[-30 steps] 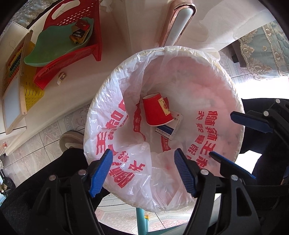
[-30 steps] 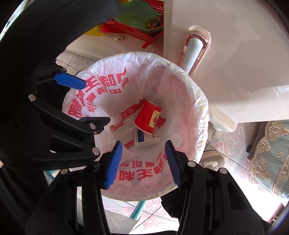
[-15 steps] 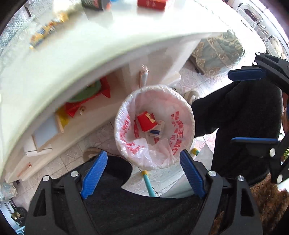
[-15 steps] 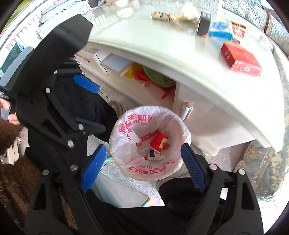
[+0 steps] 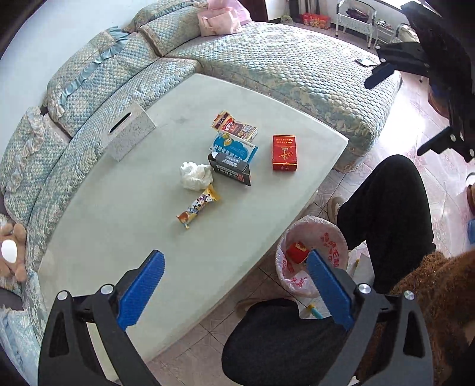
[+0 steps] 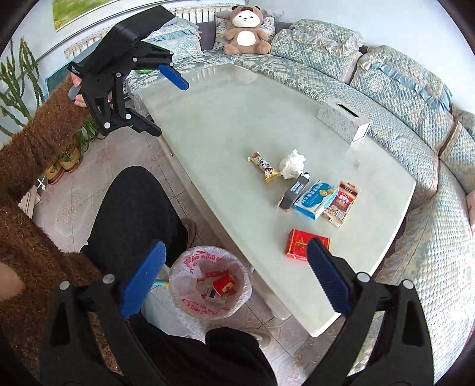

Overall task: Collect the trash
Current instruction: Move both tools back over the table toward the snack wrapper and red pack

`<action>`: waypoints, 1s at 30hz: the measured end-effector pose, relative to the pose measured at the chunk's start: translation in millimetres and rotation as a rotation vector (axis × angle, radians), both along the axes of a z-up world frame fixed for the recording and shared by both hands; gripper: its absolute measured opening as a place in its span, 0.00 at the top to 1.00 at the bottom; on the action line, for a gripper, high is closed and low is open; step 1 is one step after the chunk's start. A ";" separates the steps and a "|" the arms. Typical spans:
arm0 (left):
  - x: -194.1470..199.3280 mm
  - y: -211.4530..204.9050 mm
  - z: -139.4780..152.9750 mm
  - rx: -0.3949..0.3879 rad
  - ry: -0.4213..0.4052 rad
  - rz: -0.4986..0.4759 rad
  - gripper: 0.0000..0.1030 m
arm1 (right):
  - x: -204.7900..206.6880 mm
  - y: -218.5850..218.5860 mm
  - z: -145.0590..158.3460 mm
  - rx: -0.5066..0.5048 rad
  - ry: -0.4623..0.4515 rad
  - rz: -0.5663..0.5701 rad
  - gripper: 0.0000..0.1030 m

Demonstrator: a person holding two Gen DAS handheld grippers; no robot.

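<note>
Trash lies on the pale table (image 5: 124, 213): a snack wrapper (image 5: 198, 205), a crumpled tissue (image 5: 195, 175), a black box (image 5: 230, 167), a blue-white box (image 5: 234, 147), a brown packet (image 5: 234, 126) and a red box (image 5: 284, 152). The bag-lined bin (image 5: 311, 252) beside the table holds a red cup (image 6: 224, 284) and a small box (image 6: 214, 294). My left gripper (image 5: 236, 292) is open and empty above the table's near edge. My right gripper (image 6: 234, 285) is open and empty above the bin; the red box (image 6: 305, 243) lies by its right finger.
A tissue box (image 5: 130, 135) stands at the table's far side. A curved blue-green sofa (image 6: 400, 98) wraps around the table, with a teddy bear (image 6: 245, 28) on it. The person's black-clad legs (image 6: 133, 213) sit next to the bin. Potted plants (image 6: 65, 154) stand on the tiled floor.
Both grippers have risen from just above the bin's mouth to high over the table. The tabletop and its trash have come into view. Both stay open and empty.
</note>
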State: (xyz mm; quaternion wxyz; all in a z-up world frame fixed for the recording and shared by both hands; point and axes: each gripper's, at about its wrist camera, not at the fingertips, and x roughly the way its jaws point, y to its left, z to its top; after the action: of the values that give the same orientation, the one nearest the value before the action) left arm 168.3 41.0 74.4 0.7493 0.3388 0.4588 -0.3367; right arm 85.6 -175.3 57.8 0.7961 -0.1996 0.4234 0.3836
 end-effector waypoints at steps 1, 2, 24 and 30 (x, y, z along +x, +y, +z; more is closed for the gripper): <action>1.4 -2.2 2.9 0.014 -0.009 -0.034 0.08 | 3.3 0.9 3.9 -0.020 -0.008 0.017 0.09; 2.8 -5.2 4.6 0.032 -0.015 -0.066 0.08 | 7.4 2.5 6.0 -0.036 -0.013 0.033 0.09; 111.0 -48.9 -101.2 0.230 0.152 -0.240 0.08 | 113.7 -8.2 -38.1 -0.166 0.088 0.137 0.09; 129.4 -58.2 -145.3 0.261 0.207 -0.257 0.08 | 131.2 -1.6 -72.5 -0.202 0.163 0.177 0.09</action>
State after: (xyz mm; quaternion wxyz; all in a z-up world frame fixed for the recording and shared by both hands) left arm 297.7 -17.1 -70.8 0.5988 0.4525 0.5260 -0.4001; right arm 216.8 -176.8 -14.7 0.6981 -0.2835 0.5039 0.4225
